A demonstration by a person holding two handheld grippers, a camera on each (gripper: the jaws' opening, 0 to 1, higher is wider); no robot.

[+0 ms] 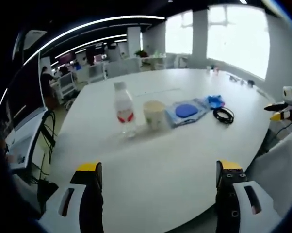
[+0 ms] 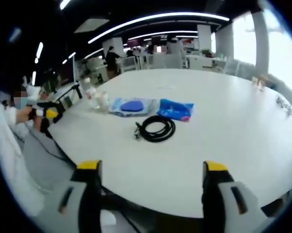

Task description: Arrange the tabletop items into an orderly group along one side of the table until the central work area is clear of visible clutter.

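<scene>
White round table (image 1: 185, 160) in an open office: your left gripper (image 1: 158, 177) is wide open, empty, with bottle (image 1: 123, 108), cup (image 1: 154, 114) and blue pouch (image 1: 186, 111) ahead. Your right gripper (image 2: 151, 177), same deal, faces the coiled cable (image 2: 155, 128).

Left tongs (image 1: 158, 182) spread wide, holding nothing; right tongs (image 2: 151, 182) likewise.

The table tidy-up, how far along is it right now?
Done: the water bottle, paper cup, pouch with a blue disc and blue packet already sit in a row near one edge. In hand: nothing; the left tongs and right tongs are both open and empty. Left: the black cable coil lies slightly apart from the row.
</scene>
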